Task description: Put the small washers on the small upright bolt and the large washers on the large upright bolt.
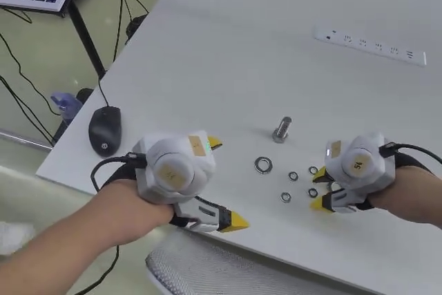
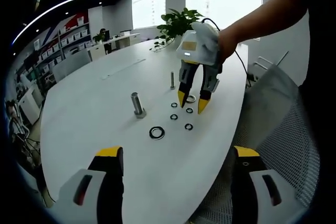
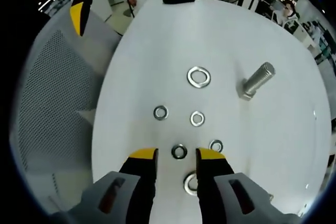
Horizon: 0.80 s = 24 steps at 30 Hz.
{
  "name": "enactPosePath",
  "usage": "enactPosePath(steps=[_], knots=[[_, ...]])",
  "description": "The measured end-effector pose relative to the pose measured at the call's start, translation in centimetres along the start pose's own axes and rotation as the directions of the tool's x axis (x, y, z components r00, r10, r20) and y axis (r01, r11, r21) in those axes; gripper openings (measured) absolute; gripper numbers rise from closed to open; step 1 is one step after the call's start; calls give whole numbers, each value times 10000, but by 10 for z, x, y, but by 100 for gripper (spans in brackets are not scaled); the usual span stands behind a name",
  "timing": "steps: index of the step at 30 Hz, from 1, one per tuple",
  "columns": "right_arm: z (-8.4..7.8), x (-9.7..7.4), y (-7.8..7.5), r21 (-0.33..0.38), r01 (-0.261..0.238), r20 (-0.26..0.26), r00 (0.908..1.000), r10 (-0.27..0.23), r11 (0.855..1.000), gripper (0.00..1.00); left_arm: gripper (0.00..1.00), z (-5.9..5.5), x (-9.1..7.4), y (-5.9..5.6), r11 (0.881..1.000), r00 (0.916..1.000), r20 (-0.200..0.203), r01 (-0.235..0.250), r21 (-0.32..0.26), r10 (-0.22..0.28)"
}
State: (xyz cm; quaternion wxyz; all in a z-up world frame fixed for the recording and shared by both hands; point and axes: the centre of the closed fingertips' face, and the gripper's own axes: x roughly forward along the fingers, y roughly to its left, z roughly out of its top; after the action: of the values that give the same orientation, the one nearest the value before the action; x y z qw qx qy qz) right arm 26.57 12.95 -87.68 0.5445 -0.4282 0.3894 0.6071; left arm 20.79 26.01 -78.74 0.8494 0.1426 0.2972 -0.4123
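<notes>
Starting the pickup looks to be the step in hand: no washer sits on either bolt yet. Counter (image 1: 228, 46): white, smooth, matte, broad. Left hand-held gripper (image 1: 226, 183): white shell, yellow-tipped jaws, hovers at the near edge, jaws spread wide with nothing between them. Right hand-held gripper (image 3: 177, 155) points down at the washer cluster, jaws parted narrowly and straddling one small washer (image 3: 179, 151), a tip on either side, not pinching it. Large bolt (image 1: 281, 130): bright steel, threaded shank, stands on its head beyond the washers. Small bolt (image 2: 172, 80): thin, upright, farther along the counter past the right hand-held gripper. Large washer (image 1: 263, 165): flat steel ring, lies near the large bolt's foot. Other small washers (image 3: 197, 118) lie flat, scattered, apart from each other. One more ring (image 3: 191, 183) lies under the right hand-held gripper, partly hidden. Next move, by my judgement: drop the tips low and close on the straddled washer. It is thin and flat on a slick top, so it may skate away.
</notes>
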Motion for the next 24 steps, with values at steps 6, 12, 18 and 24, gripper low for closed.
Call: enactPosePath(steps=[6, 12, 18, 24], knots=[[-3, 1, -1, -194, 1, -225, 9997, -5, 9998, 26, 84, 0, -1, 3, 10000, 10000, 36, -80, -50, 80], [-4, 1, -1, -510, -2, -271, 9996, -11, 9987, 24, 82, -5, 0, 0, 10000, 9999, -131, -16, -35, 15], [-4, 1, -1, -538, -28, -226, 9997, 15, 9985, 22, 81, -5, 1, -2, 10000, 10000, -62, -12, -70, 11], [-5, 1, -2, -577, -21, -429, 9991, -4, 9983, 19, 81, -5, 0, -2, 9999, 10000, -64, -37, -120, 36]])
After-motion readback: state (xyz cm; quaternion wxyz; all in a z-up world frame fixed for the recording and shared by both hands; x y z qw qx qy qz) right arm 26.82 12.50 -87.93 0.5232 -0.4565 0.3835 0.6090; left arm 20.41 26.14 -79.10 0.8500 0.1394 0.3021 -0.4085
